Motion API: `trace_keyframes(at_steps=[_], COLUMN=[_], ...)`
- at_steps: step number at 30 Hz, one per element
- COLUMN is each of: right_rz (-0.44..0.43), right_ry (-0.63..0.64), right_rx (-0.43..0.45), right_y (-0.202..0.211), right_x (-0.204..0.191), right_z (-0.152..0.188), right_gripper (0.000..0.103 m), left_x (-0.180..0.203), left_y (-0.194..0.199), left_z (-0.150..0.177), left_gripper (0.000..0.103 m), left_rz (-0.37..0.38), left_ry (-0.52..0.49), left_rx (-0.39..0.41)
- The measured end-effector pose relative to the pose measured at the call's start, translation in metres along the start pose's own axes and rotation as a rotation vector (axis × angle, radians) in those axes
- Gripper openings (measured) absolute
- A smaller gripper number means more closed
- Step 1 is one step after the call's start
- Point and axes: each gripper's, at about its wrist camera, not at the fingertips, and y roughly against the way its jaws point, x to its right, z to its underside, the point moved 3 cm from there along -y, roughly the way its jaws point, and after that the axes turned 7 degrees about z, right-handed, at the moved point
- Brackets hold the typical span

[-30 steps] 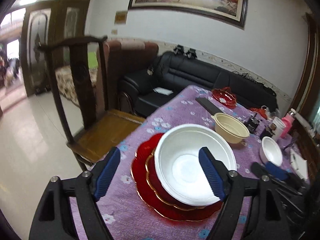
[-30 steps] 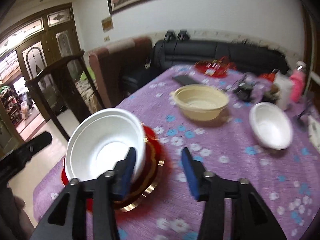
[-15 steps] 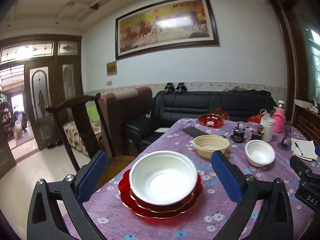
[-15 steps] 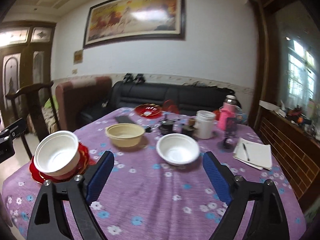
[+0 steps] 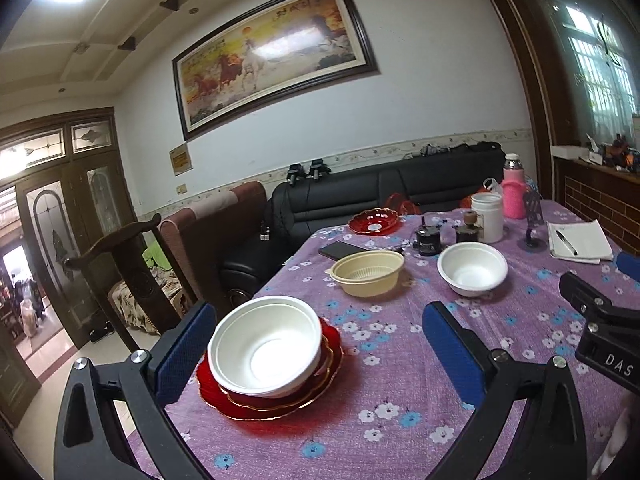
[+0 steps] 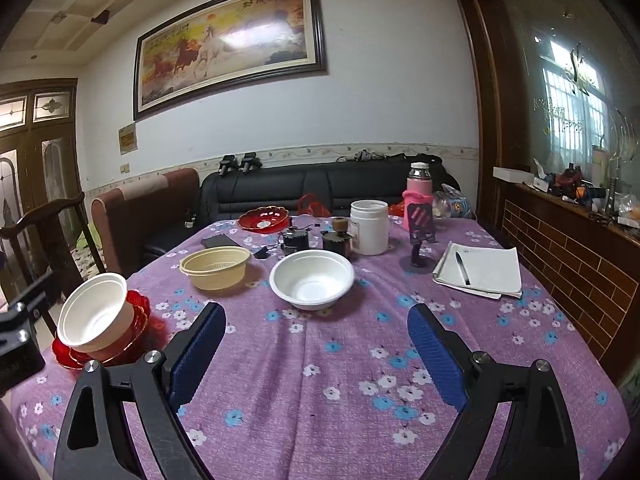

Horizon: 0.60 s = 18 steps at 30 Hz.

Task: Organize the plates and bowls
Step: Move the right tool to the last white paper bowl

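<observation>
Left wrist view: a large white foam bowl (image 5: 266, 346) sits on stacked red gold-rimmed plates (image 5: 276, 394) at the purple floral tablecloth's (image 5: 400, 360) near-left corner. The left gripper (image 5: 316, 354) and right gripper (image 6: 316, 354), jaws just opened wide, hold nothing. Only the right wrist view shows the brick sideboard (image 6: 576, 252) fully.

Bare cloth is left along the near desk (image 6: 320, 400); the middle is blocked by a white bowl (image 6: 312, 278) and yellow basket (image 6: 214, 266), with jars (image 6: 369, 226) crowded behind.

Black sofa (image 6: 320, 192), horse painting (image 6: 228, 44), notepad (image 6: 480, 270), pink bottle (image 6: 418, 196)
</observation>
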Motion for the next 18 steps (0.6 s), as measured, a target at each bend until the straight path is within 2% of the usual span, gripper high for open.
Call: trace_keyframes(at_steps=[7, 18], right_rz=[-0.011, -0.019], right_ry=[-0.004, 0.015], right_rx=[-0.024, -0.043], right_y=[-0.007, -0.016], right_x=[0.002, -0.006], right_z=[0.003, 0.006], right_gripper=[0.095, 0.095], left_x=[0.012, 0.006], left_y=[-0.008, -0.028], left_z=[0.01, 0.018], left_gripper=[0.103, 0.103], left_rz=[0.08, 0.124], left_ry=[0.0, 0.048], left_rx=[-0.073, -0.155])
